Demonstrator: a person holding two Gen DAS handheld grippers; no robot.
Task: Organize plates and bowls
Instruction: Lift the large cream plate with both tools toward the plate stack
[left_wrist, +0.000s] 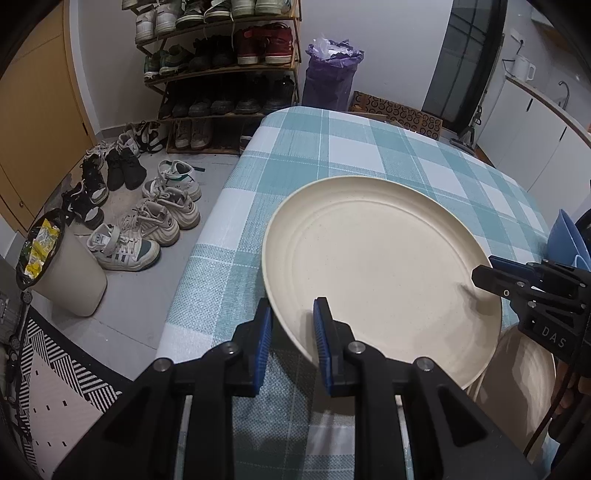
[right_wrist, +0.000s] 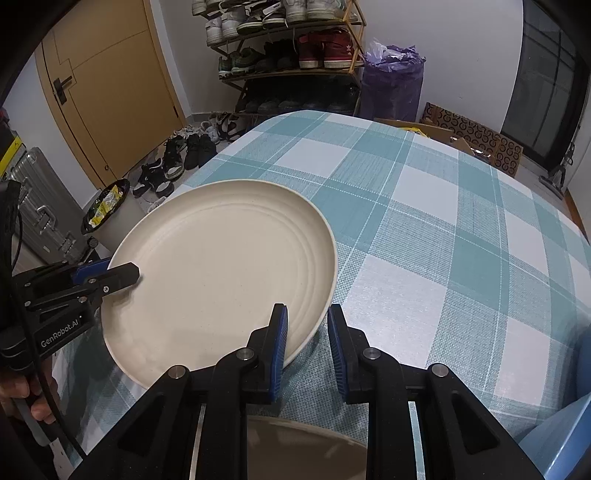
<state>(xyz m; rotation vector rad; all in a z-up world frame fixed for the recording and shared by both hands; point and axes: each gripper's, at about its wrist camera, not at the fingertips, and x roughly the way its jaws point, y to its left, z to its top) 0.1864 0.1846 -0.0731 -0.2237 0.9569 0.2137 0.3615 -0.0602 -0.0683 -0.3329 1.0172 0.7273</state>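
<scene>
1. The desk (right_wrist: 424, 221) is bare checked cloth on its far and right parts: open room to pass.
2. A cream plate (right_wrist: 221, 266) fills the near left.
3. Another plate (left_wrist: 524, 387) and blue bowls (left_wrist: 567, 240) crowd the near edge.

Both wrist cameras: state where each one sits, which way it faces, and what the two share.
Left wrist: on the left gripper, angled down across the cream plate toward the shoe rack; its fingers clamp the near-left rim; the right gripper enters from the right.
Right wrist: on the right gripper, angled down likewise; it clamps the near-right rim; the left gripper and a hand show left.
Shared: plate, checked tablecloth, shoe rack.
</scene>
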